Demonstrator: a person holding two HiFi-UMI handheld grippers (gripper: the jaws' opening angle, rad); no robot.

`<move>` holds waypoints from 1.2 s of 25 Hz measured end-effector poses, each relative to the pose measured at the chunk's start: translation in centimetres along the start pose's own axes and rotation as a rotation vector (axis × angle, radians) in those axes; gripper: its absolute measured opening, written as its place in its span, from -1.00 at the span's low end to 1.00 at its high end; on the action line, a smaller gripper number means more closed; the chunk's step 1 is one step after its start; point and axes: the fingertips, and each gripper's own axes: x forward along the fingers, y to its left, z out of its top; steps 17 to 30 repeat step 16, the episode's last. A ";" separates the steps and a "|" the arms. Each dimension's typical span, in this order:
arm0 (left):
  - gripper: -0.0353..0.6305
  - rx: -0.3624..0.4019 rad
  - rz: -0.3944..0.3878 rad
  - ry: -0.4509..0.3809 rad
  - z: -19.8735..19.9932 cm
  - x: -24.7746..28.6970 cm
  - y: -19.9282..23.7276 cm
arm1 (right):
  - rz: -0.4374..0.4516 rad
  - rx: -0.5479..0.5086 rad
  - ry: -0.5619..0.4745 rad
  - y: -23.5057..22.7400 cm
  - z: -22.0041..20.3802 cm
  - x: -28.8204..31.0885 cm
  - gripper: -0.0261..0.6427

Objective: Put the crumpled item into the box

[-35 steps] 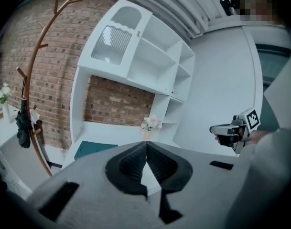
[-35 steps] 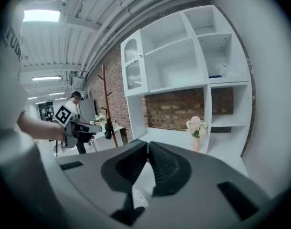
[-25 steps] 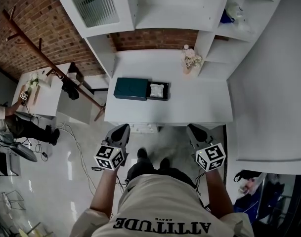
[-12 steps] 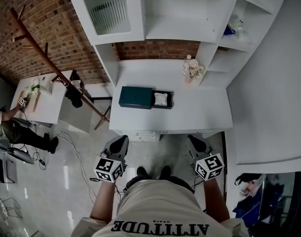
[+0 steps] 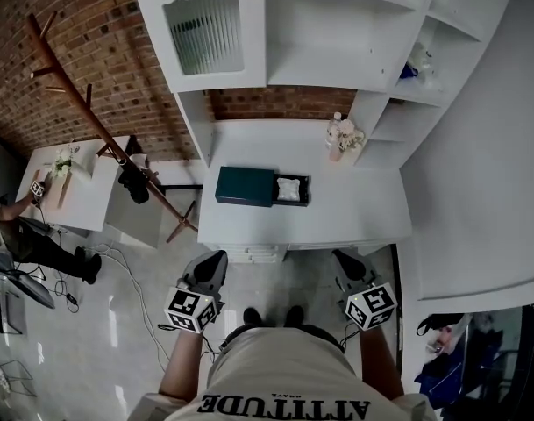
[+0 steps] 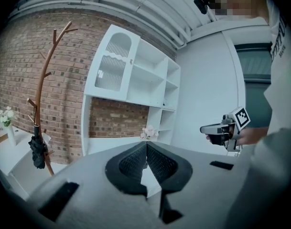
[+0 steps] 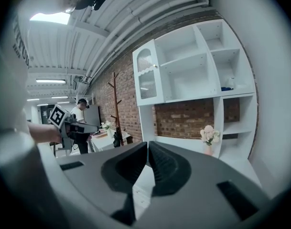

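Judging from its puffy, creased white surface, the crumpled item (image 5: pixel 289 189) is taken to be light and soft, something like paper or thin cloth. It is expected to give under pressure rather than slip, and no fragility is suggested. If it must be taken up, a raised fold near its middle is best pinched. The fingers should be opened only a little wider than the bundle and kept off the walls around it.

The item is seen lying in the open right-hand end of the dark teal box (image 5: pixel 245 185), which rests on the white tabletop (image 5: pixel 354 209). The placing is therefore judged to be done already.

The left gripper (image 5: pixel 214 261) and the right gripper (image 5: pixel 344 259) are held off the near edge of the tabletop, over the floor. In the left gripper view the fingers (image 6: pixel 131 165) are pressed together with nothing between them. In the right gripper view the fingers (image 7: pixel 167 168) are likewise brought together and empty.

Compared with the earlier frames, both grippers are now found further back from the tabletop edge, which they nearly met before. The tabletop is seen smaller and higher in the head view, and more of the white cupboard (image 5: pixel 249 33) is taken in. The box, the item and the flower vase (image 5: pixel 344 136) are found unmoved.
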 end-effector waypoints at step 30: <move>-0.82 0.003 -0.036 -0.012 0.7 0.5 0.0 | -0.024 -0.005 -0.009 0.0 0.8 -0.3 -0.82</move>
